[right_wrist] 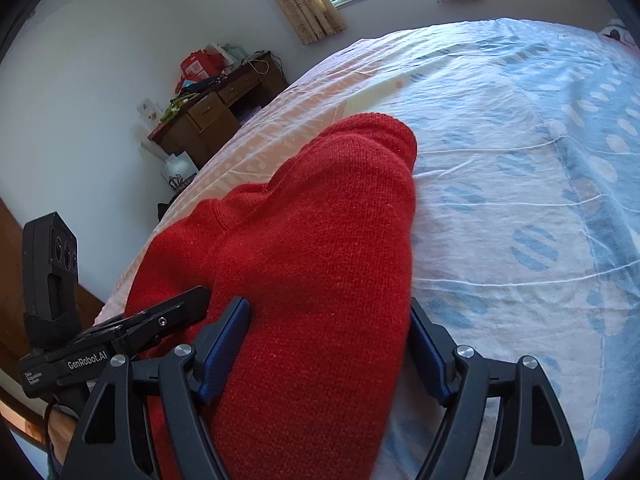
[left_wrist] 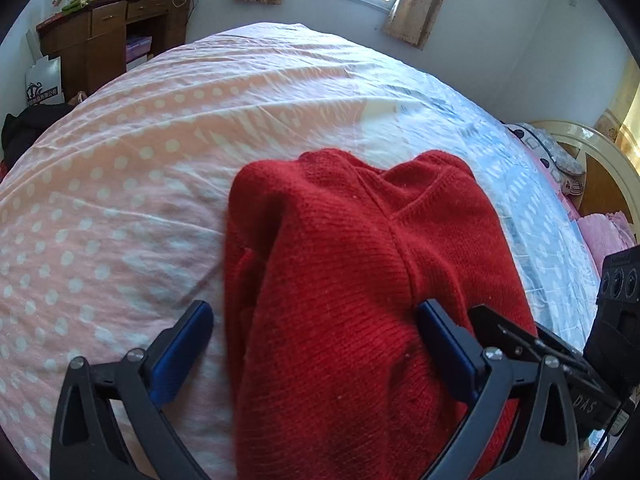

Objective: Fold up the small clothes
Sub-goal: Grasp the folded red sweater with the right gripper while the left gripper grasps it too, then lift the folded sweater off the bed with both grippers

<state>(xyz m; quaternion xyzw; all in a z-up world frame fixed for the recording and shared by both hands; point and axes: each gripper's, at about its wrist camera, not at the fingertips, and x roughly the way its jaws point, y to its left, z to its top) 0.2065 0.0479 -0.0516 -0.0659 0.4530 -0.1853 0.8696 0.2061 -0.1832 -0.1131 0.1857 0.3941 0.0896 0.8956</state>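
Observation:
A red knit sweater (left_wrist: 360,272) lies on the bed, partly folded, with its V-neck facing up; it also shows in the right wrist view (right_wrist: 320,272). My left gripper (left_wrist: 316,344) is open, its blue-padded fingers (left_wrist: 184,348) standing either side of the sweater's left portion near its lower end. My right gripper (right_wrist: 328,344) is open too, its fingers (right_wrist: 224,344) straddling the sweater's right portion. The right gripper also shows in the left view (left_wrist: 520,340), and the left gripper in the right view (right_wrist: 160,320). The sweater's lower hem is hidden below both views.
The bed (left_wrist: 160,160) has a pink polka-dot sheet on the left and a blue-white one (right_wrist: 520,200) on the right. A brown desk (left_wrist: 108,36) with clutter stands by the far wall. A headboard and pillows (left_wrist: 560,160) lie at the right.

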